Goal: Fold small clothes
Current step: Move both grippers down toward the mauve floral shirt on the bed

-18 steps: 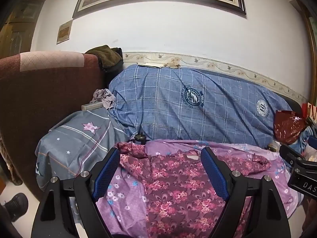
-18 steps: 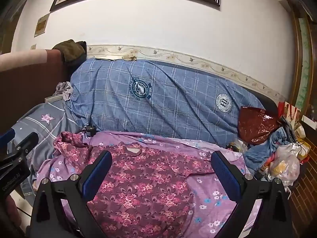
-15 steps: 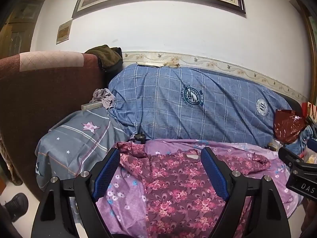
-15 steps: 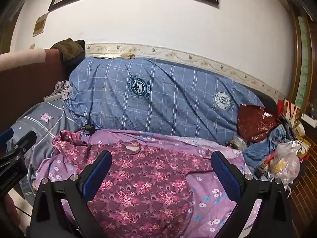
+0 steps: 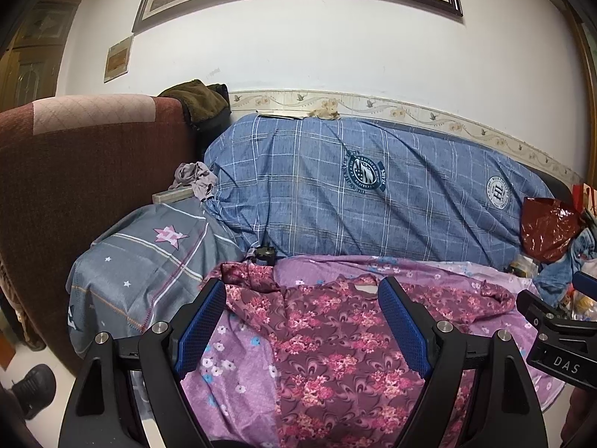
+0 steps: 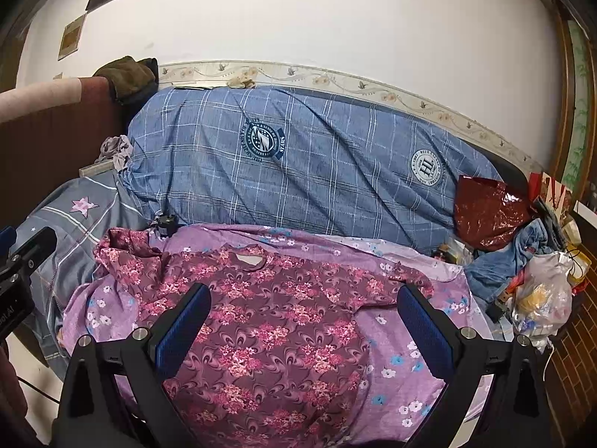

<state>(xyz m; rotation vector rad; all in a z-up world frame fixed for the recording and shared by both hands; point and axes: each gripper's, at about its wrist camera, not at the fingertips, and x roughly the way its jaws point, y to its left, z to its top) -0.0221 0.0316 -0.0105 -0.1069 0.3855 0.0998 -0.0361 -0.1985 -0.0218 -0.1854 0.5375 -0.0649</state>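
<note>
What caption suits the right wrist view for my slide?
Open right gripper above a maroon floral top spread flat on a purple flowered sheet.

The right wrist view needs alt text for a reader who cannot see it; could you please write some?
A maroon floral top lies spread flat on a purple flowered sheet, with the open right hand-held gripper above it, holding nothing. Behind it, a blue plaid quilt lies along a white wall, with a red plastic bag at its right end.

Both wrist views angled down, sharing the floral shirt
</note>
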